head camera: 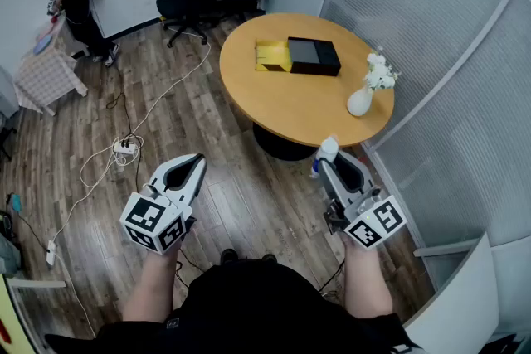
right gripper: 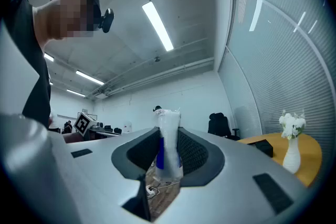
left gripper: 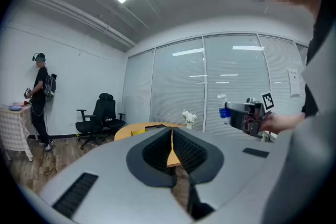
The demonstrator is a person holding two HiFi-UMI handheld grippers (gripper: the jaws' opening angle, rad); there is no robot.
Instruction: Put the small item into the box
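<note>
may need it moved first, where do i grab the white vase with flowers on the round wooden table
Take the white vase at its narrow neck, just below the white flowers, coming in level from the side. It stands upright near the round wooden table's edge, and the rounded belly looks likely to slip between flat pads.

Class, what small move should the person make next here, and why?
Probably carry the right gripper forward toward the yellow box on the round table: its jaws clamp the small white-and-blue packet, while the box lies well ahead, seemingly beyond reach.
</note>
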